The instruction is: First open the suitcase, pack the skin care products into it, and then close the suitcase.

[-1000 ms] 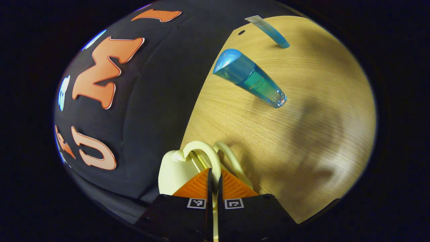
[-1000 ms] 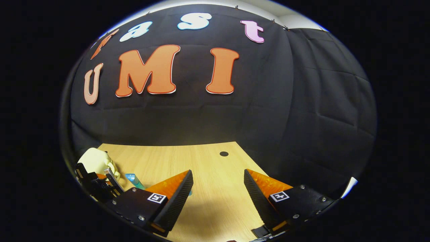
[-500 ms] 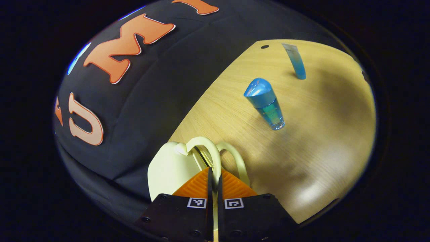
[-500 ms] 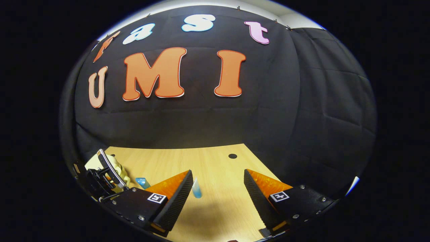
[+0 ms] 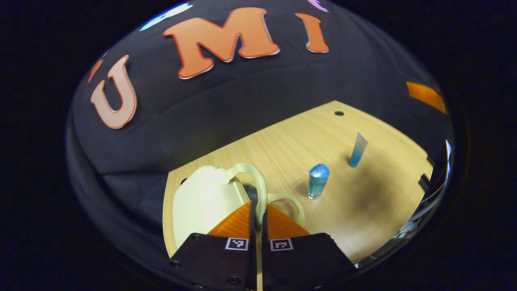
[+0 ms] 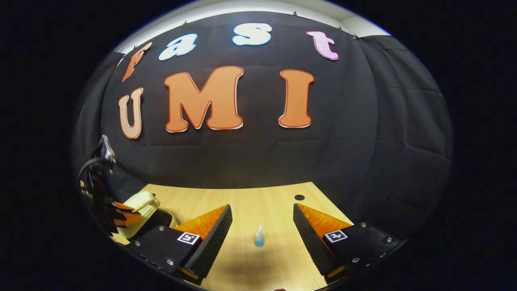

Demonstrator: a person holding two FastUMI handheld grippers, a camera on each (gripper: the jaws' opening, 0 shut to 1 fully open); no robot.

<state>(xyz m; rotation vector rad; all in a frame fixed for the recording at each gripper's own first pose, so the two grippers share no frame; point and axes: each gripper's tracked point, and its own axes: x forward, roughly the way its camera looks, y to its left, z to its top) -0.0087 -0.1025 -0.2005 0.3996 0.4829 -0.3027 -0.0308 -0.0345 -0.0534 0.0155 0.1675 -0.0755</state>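
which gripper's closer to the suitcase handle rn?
Left. The left gripper is shut on the suitcase handle, lifting the lid. The right gripper hangs open off to the side, facing the blue tube.

Both views are bent strongly by the fisheye lens, so that the table (image 5: 375, 202) edge is curved and the cloth wall (image 6: 363, 141) is bowed towards the rim, where brightness is lost. The wooden top is lit warmly from above, and a soft, broad shadow is cast on it to the right of the blue bottle (image 5: 318, 181) and near the tube (image 5: 358, 150) in the left gripper view, while a fainter one is seen below the tube in the right gripper view. Both pictures are kept sharp, without motion blur, and a pale glare is caught on the bottle's cap and on the cream suitcase (image 5: 202, 202).
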